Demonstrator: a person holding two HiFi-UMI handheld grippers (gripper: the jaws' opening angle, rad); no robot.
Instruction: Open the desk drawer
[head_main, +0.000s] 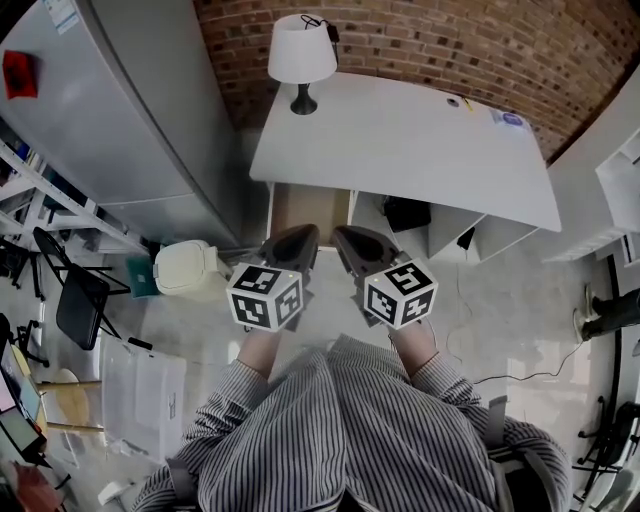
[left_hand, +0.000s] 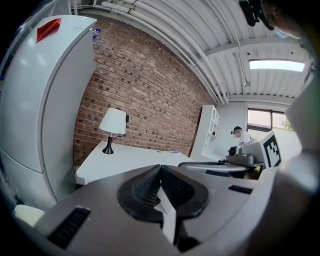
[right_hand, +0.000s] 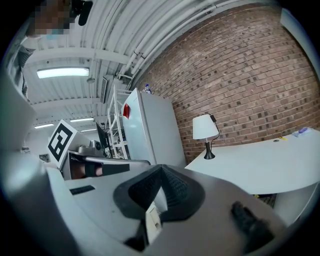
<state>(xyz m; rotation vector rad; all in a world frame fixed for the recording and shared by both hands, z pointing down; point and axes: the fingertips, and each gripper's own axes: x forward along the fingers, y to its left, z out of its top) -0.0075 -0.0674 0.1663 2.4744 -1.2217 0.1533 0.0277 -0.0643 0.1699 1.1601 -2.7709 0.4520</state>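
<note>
while held before desk (head_main: 400, 140) | left tongs (head_main: 304, 234) pressed together | right tongs (head_main: 346, 236) likewise | desk sticker (head_main: 512, 120) unreadable

1. The desk (head_main: 420, 140) was white.
2. Behind the desk, the wall (head_main: 430, 35) showed a red-brown brick pattern.
3. On the desk, the lamp (head_main: 302, 50) had a white shade and a black base.
4. Left of the desk, the fridge (head_main: 110, 120) was pale grey with a red sticker (head_main: 17, 72).
5. In front of the desk, the left gripper (head_main: 305, 233) and right gripper (head_main: 345, 236) were dark grey, with black-and-white square markers (head_main: 262, 282).
6. The shirt (head_main: 340, 430) had grey-and-white stripes.
</note>
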